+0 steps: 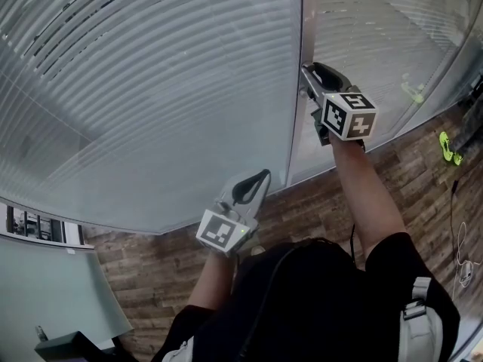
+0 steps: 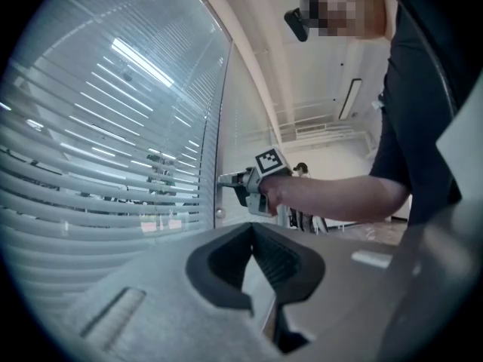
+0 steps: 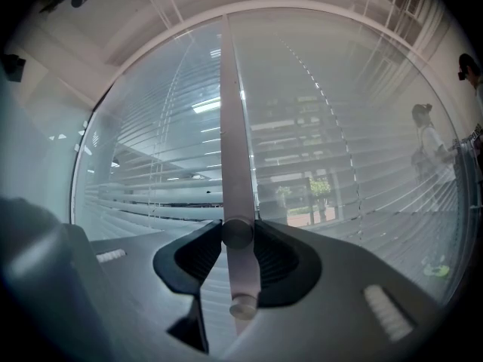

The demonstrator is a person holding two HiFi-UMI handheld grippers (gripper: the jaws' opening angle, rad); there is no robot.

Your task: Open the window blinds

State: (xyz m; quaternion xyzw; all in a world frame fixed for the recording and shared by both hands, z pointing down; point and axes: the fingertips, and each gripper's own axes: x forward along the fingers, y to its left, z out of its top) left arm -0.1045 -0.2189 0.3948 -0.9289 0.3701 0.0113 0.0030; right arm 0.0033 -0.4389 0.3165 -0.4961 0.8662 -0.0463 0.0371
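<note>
Gripping knob (image 3: 237, 233) with right hand-held gripper (image 3: 238, 228); holding left hand-held gripper (image 2: 253, 229) clenched, empty. Next, likely: twisting knob to tilt blinds (image 1: 151, 89) open.

Knob (image 3: 236, 232) on post (image 1: 296, 89) between two blinds (image 1: 151, 89) — right tool (image 1: 306, 81) around knob; left tool (image 1: 260, 179) further back, apart.

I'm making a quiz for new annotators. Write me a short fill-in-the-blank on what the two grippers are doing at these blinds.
1. The right gripper is shut on a round ___ on the upright frame post.
2. Between the jaws of the left gripper there is ___.
3. The slats of the blinds run ___.
Missing words: knob; nothing; horizontally.
</note>
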